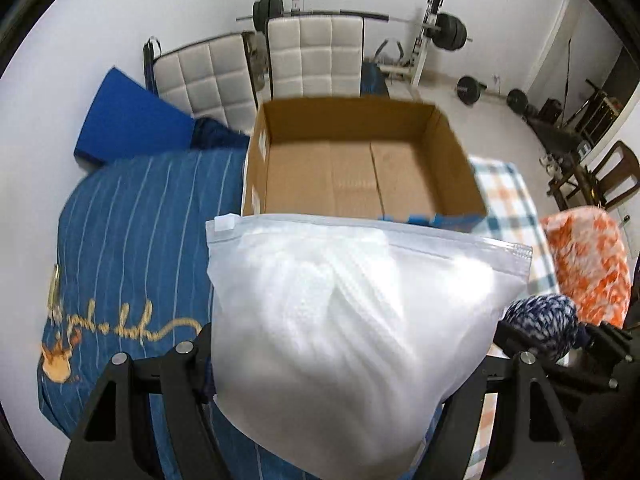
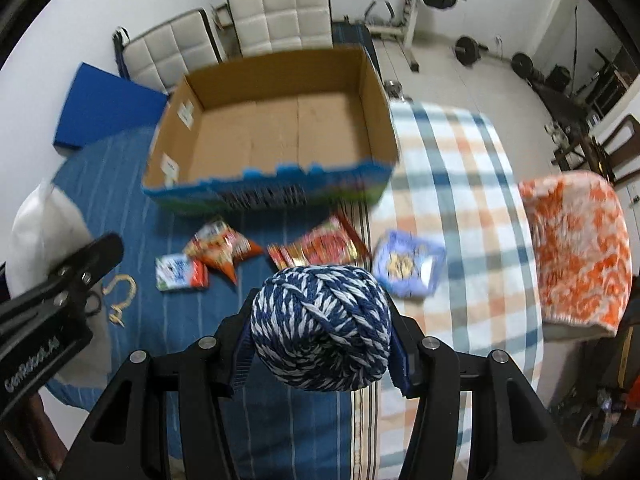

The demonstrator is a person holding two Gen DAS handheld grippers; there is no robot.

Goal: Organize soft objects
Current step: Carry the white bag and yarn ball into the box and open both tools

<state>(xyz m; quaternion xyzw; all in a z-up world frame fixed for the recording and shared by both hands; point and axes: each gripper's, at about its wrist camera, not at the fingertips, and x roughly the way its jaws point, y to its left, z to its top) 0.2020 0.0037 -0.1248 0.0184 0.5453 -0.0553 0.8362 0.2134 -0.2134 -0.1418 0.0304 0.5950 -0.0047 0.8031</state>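
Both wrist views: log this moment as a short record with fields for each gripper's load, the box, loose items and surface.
left gripper: shut on white zip bag
right gripper: shut on blue-white yarn ball
cardboard box: open, nothing inside
loose items: snack packets in front of the box, orange-white towel at right
surface: blue striped bedding, checked blanket
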